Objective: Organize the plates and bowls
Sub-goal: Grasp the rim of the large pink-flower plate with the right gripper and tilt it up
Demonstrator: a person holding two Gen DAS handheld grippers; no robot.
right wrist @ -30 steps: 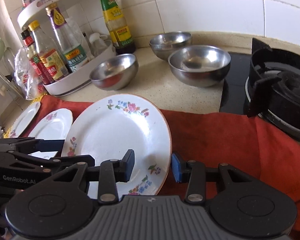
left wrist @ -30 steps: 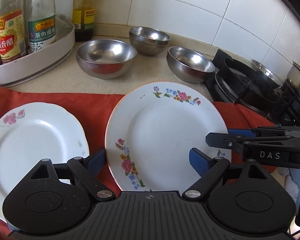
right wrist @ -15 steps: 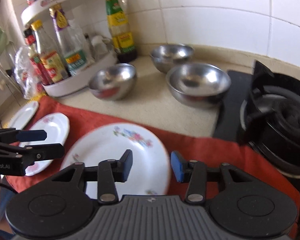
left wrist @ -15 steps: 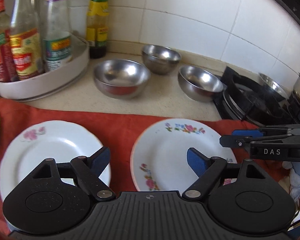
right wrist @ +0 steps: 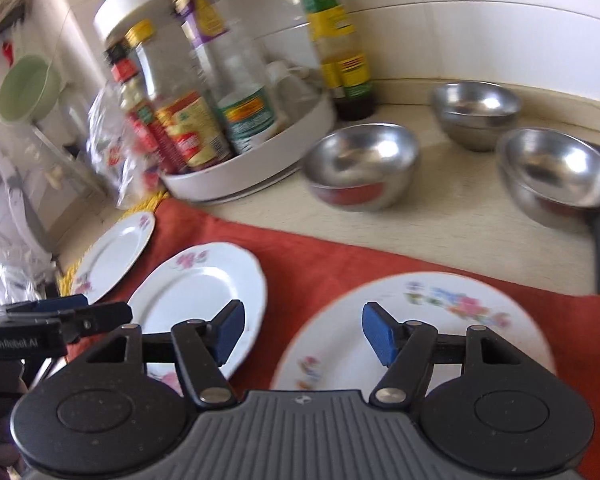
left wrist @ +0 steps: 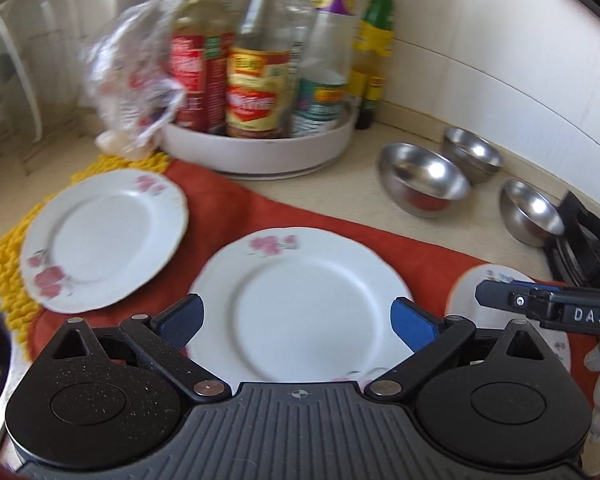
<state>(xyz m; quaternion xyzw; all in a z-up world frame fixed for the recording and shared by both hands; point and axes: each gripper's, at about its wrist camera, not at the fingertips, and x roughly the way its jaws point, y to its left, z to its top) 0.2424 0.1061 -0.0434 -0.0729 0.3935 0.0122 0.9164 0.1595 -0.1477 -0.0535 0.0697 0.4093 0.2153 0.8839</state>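
Three white plates lie on a red cloth (right wrist: 340, 264). My left gripper (left wrist: 296, 322) hovers above the middle plate with pink flowers (left wrist: 300, 272); its jaws are opening wide and nothing is between them. My right gripper (right wrist: 305, 336) hangs over the cloth between that middle plate (right wrist: 196, 284) and the large floral plate (right wrist: 440, 320); its jaws are also opening and hold nothing. A third pink-flower plate (left wrist: 104, 236) rests at the far left, partly on a yellow mat. Three steel bowls (right wrist: 360, 164) (right wrist: 476, 112) (right wrist: 556, 172) stand on the counter behind.
A white turntable (left wrist: 260, 148) crowded with sauce bottles stands at the back, with a crumpled plastic bag (left wrist: 132, 76) beside it. The gas stove (left wrist: 588, 236) borders the right side. A green bowl (right wrist: 28, 88) hangs at the far left. The tiled wall closes the back.
Both grippers have swung left and drawn back from the large floral plate. The left one now hangs over the pink-flower plate. Both pairs of jaws stand wider.
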